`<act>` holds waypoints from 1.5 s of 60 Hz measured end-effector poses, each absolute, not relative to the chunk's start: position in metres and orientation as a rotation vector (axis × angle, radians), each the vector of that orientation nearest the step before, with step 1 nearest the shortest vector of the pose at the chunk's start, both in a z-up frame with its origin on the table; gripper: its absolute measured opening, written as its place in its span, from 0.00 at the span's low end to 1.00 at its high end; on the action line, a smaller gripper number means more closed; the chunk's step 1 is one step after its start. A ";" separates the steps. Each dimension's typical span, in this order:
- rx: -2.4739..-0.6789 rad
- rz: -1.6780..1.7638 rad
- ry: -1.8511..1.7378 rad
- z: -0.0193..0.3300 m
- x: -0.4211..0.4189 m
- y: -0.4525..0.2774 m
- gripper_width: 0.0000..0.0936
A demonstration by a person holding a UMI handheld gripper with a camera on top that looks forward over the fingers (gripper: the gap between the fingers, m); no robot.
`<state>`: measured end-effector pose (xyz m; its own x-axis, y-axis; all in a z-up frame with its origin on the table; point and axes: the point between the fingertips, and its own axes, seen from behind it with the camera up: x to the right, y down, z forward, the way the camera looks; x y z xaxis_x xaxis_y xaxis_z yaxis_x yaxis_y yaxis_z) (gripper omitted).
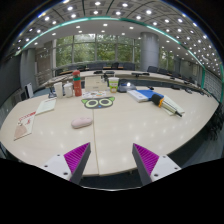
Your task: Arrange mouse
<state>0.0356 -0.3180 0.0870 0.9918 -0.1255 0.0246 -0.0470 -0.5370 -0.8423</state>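
Note:
A pale pinkish mouse lies on the large beige table, ahead of my fingers and a little to the left. Beyond it lies a small mat with green owl-eye rings. My gripper is open and empty, its purple pads spread wide, held above the near part of the table. Nothing is between the fingers.
An orange bottle and white cups stand at the back left. Papers lie at the left edge. A blue book, a yellow-lidded container and other items lie at the back right. Windows and chairs stand beyond the table.

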 end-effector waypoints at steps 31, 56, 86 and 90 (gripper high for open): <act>-2.200 0.086 -0.059 -0.006 -0.106 -0.133 0.91; -2.232 0.056 -0.109 -0.011 -0.137 -0.050 0.84; -2.260 0.040 -0.160 0.014 -0.135 -0.032 0.34; -2.191 0.059 -0.153 0.054 -0.131 -0.017 0.34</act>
<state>-0.1305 -0.0174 0.0541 0.9912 0.1319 0.0137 0.0882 -0.5782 -0.8111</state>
